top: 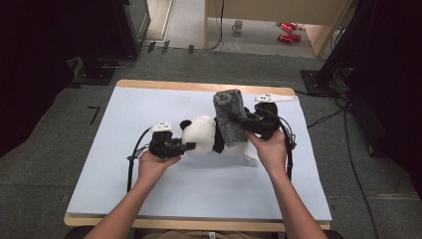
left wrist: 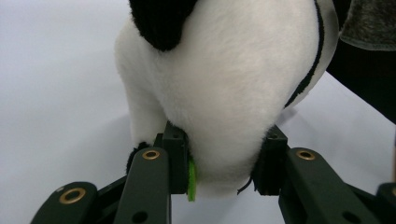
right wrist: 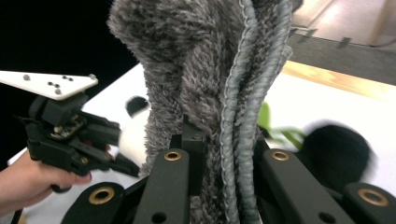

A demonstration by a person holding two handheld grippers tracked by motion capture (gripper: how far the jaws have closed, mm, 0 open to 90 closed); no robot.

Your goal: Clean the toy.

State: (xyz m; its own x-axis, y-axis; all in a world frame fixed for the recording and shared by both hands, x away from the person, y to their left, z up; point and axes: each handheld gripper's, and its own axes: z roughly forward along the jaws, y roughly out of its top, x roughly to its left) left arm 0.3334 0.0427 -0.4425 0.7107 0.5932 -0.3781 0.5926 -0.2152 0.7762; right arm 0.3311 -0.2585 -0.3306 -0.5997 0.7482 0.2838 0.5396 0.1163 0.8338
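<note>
Here the panda plush toy lies on the white counter, near its middle, with its white body between the two hands. The left claw comes to the toy from the left side, and in the left gripper view its two jaws press into the white plush from both sides, so it is clamped on the toy. A small green tag hangs beside one of the jaws. The right claw is at the right end of the toy and is closed tight on a folded grey towel, which stands up above the panda and partly covers its far side. In the right gripper view the fuzzy grey cloth rises straight between the jaws, with its stitched edges running along the middle. Behind the cloth the left hand holds its gripper, and the toy looks blurred there.
</note>
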